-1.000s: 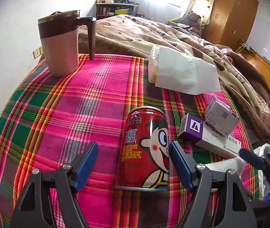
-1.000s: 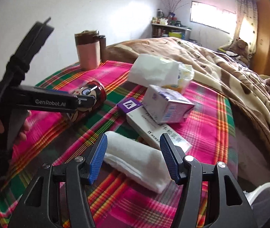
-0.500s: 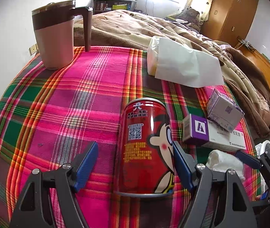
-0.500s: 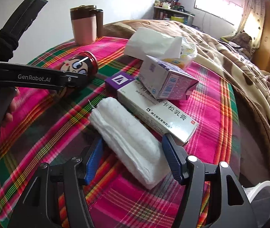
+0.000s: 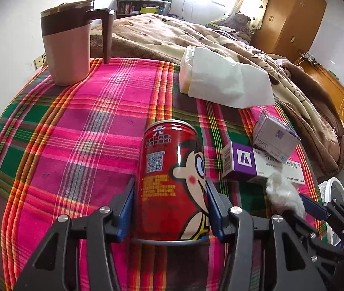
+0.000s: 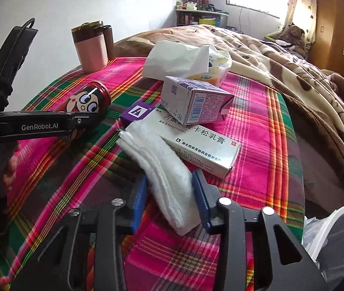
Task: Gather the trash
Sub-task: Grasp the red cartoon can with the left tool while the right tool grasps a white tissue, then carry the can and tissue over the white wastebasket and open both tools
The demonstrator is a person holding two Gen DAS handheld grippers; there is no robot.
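A red drink can (image 5: 172, 177) with a cartoon face lies on the plaid tablecloth (image 5: 75, 133). My left gripper (image 5: 170, 186) is closing on it, and both blue pads touch its sides. The can (image 6: 88, 99) also shows in the right wrist view, behind the left gripper's black body. A folded white tissue wad (image 6: 162, 167) lies beside a long medicine box (image 6: 196, 143). My right gripper (image 6: 169, 177) is closing on the wad's near end, with its pads against it. The wad (image 5: 283, 191) and one right finger (image 5: 312, 206) show at the lower right of the left wrist view.
A small purple carton (image 6: 193, 101) rests on the long box. Behind them lie a tissue pack (image 5: 220, 82) and a pink lidded mug (image 5: 67, 46). A white bin (image 6: 336, 230) stands off the table's right edge. A bed with a brown blanket lies beyond.
Both grippers' jaws have closed in from wide open: the left pads now touch the red can, the right pads now squeeze the white wad. Neither hand has shifted much.
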